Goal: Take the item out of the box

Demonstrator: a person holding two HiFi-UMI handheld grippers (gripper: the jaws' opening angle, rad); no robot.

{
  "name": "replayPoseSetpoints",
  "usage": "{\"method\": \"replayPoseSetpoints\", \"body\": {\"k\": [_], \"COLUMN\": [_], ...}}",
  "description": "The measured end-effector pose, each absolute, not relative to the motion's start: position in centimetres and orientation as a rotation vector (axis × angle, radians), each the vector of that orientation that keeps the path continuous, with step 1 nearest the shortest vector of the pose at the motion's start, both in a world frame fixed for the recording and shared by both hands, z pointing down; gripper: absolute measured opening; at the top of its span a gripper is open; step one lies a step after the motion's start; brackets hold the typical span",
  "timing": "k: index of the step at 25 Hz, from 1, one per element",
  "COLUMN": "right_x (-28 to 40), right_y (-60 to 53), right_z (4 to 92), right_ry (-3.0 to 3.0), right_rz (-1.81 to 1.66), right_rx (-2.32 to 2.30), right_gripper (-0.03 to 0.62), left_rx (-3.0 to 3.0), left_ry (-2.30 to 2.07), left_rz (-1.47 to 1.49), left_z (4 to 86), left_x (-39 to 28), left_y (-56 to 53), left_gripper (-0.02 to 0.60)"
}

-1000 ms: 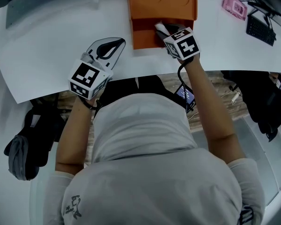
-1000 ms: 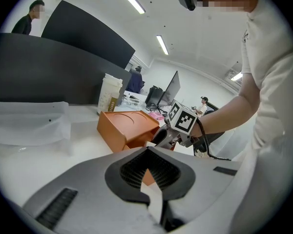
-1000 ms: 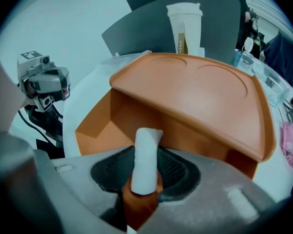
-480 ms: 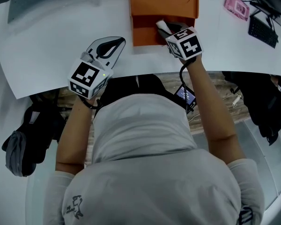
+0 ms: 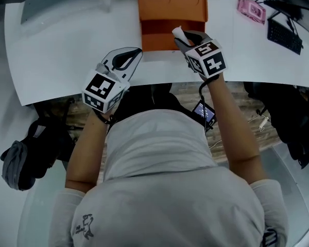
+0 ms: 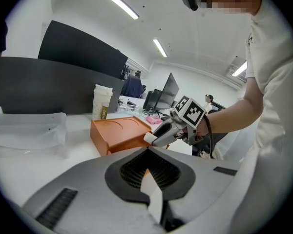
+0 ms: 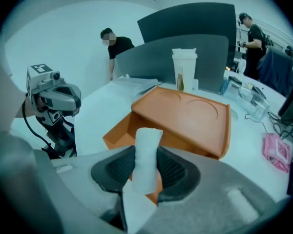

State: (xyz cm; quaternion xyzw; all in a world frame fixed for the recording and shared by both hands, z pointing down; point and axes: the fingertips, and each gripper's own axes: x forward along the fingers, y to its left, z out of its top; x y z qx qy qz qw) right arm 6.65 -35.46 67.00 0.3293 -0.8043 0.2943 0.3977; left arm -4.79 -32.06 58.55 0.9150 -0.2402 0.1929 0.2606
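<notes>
An orange box (image 5: 170, 4) lies on the white table (image 5: 67, 55) with its open drawer-like front toward me. My right gripper (image 5: 183, 36) is shut on a white rolled item (image 5: 178, 33), lifted just above and in front of that opening. In the right gripper view the roll (image 7: 145, 155) stands upright between the pads, with the box (image 7: 195, 113) beyond it. My left gripper (image 5: 136, 51) hovers over the table left of the box, jaw tips together, holding nothing. The left gripper view shows the box (image 6: 119, 133) and the right gripper (image 6: 161, 133) ahead.
Behind the box stands a stack of paper cups (image 7: 184, 69) against a dark partition (image 7: 185, 28). A clear plastic bag (image 6: 29, 130) lies at far left. A pink object (image 5: 250, 9) and a keyboard (image 5: 283, 35) sit far right. People stand in the background.
My right gripper has risen with the white roll, out of the box's open front. My left gripper has drifted slightly up and toward the box.
</notes>
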Motion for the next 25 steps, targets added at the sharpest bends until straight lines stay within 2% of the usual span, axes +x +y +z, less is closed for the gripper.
{"method": "replayPoseSetpoints", "body": {"k": [15,25], "right_x": [8.1,10.4], "right_y": [-30.3,-27.5], "right_z": [51.3,44.6], "right_ry": [-2.32,-2.414], "right_rz": [0.48,0.357], "right_rx": [0.97,1.048], "right_gripper": [0.137,0.137], "left_rx": [2.628,2.724], "left_ry": [-0.83,-0.951], "left_rz": [0.419,0.329], "left_z": [47.9,41.4], "left_x": [-1.7,-1.0], "left_y": [-26.7,-24.3], "left_gripper": [-0.002,-0.002]}}
